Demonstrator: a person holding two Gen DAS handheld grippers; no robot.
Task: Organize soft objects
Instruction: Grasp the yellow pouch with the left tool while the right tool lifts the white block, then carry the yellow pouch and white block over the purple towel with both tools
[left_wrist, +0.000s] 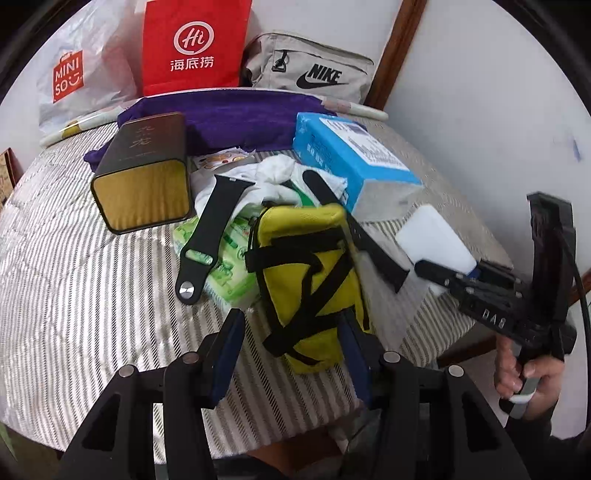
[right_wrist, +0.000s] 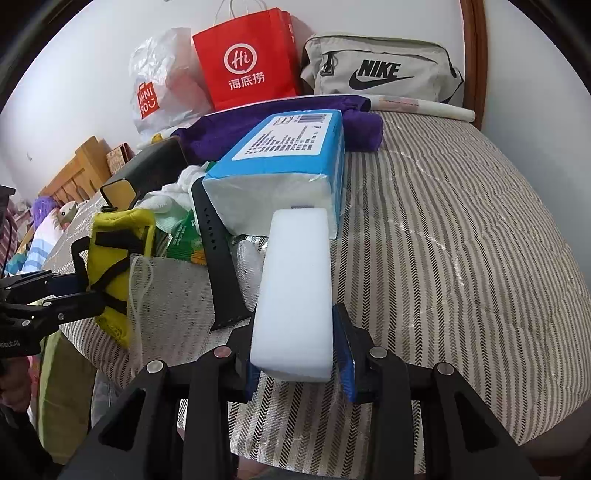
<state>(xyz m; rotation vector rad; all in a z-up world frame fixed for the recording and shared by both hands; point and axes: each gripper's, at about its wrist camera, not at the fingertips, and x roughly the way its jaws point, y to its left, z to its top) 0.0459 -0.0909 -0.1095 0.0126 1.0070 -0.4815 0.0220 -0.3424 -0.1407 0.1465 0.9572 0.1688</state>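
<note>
Left wrist view looks down on a round table (left_wrist: 74, 258) under a striped cloth, with a heap of things in the middle. The left gripper (left_wrist: 291, 332) has its blue-padded fingers on either side of the near end of a yellow pouch (left_wrist: 310, 266) with black straps; the pads press against the pouch's sides, pinching it. Just beyond the pouch lie a black watch strap (left_wrist: 207, 236) on a green tissue pack (left_wrist: 229, 266), a white cloth (left_wrist: 273, 173), a blue tissue box (left_wrist: 347, 162), a dark tin with a gold end (left_wrist: 144, 177) and a purple towel (left_wrist: 236, 122). At the back stand a white Miniso bag (left_wrist: 74, 74), a red paper bag (left_wrist: 192, 44) and a grey Nike bag (left_wrist: 314, 70). Right wrist view shows the right gripper (right_wrist: 295, 354) with a white foam block (right_wrist: 295, 288) between its fingers, the block's far end resting against the blue tissue box (right_wrist: 288, 155). Its jaws are partly apart, and whether the pads actually press the block cannot be told. A person's hand (left_wrist: 528, 380) holds that gripper's handle at the right edge of the left wrist view.
</note>
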